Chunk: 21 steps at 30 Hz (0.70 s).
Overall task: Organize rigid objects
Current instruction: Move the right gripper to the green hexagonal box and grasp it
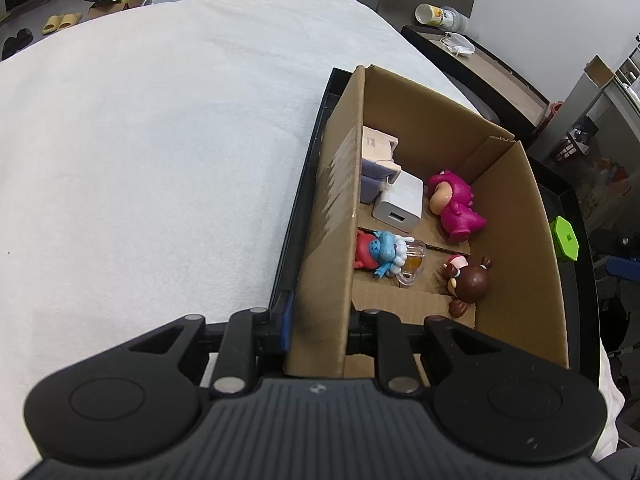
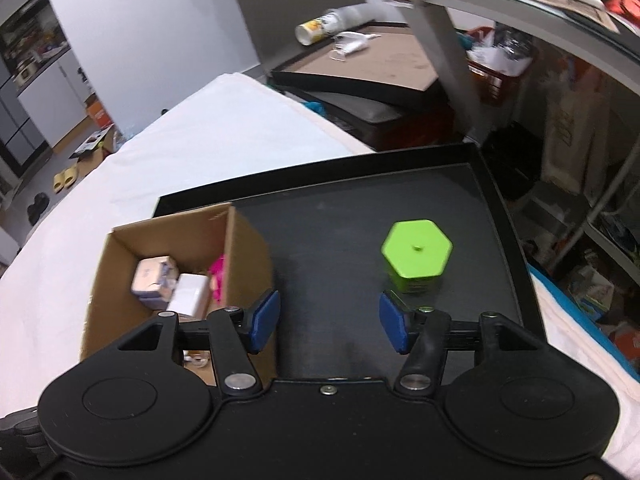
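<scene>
A cardboard box (image 1: 332,184) stands in a black tray (image 1: 576,216) on a white-covered table. Inside lie a white charger (image 1: 400,208), a pink figure (image 1: 456,208), a blue and red figure (image 1: 380,252), a brown bear figure (image 1: 470,280) and small packets (image 1: 378,142). My left gripper (image 1: 320,328) is shut on the box's left wall at its near end. A green hexagonal container (image 2: 418,256) stands alone on the tray floor (image 2: 340,232), right of the box (image 2: 248,256). My right gripper (image 2: 328,322) hangs open over the tray with nothing between its blue pads (image 2: 264,320). The container is just beyond the right pad.
The white cloth (image 1: 160,140) spreads wide to the left of the tray. Behind it is a dark side table (image 2: 372,64) with a toppled bottle (image 2: 320,28) and a face mask (image 2: 352,42). A cluttered metal shelf (image 2: 520,60) rises at the right.
</scene>
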Available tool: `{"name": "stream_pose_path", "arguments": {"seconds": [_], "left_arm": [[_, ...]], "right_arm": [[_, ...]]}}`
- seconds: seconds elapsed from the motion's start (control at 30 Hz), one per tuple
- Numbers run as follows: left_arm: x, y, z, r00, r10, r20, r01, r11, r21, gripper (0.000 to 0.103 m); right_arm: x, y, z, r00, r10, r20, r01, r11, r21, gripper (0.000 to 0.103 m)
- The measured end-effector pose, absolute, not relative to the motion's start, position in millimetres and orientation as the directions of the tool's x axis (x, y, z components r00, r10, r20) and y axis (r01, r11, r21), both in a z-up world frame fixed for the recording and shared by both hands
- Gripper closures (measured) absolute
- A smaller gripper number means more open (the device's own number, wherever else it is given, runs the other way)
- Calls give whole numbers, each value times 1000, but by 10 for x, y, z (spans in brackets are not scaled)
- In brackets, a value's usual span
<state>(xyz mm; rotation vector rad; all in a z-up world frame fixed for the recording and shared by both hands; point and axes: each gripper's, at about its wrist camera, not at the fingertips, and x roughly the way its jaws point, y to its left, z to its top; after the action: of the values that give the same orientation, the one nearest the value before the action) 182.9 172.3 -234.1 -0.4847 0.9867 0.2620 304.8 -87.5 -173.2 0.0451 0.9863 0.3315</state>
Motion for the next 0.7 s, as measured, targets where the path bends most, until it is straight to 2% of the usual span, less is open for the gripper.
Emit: {"name": "stream_pose_path", "arguments": {"seconds": [0.7], "left_arm": [[1890, 1674, -2318, 515, 26, -857, -430, 873, -232, 84]], "right_arm": [[3350, -1324, -2167, 480, 282, -831, -192, 958, 214, 41]]}}
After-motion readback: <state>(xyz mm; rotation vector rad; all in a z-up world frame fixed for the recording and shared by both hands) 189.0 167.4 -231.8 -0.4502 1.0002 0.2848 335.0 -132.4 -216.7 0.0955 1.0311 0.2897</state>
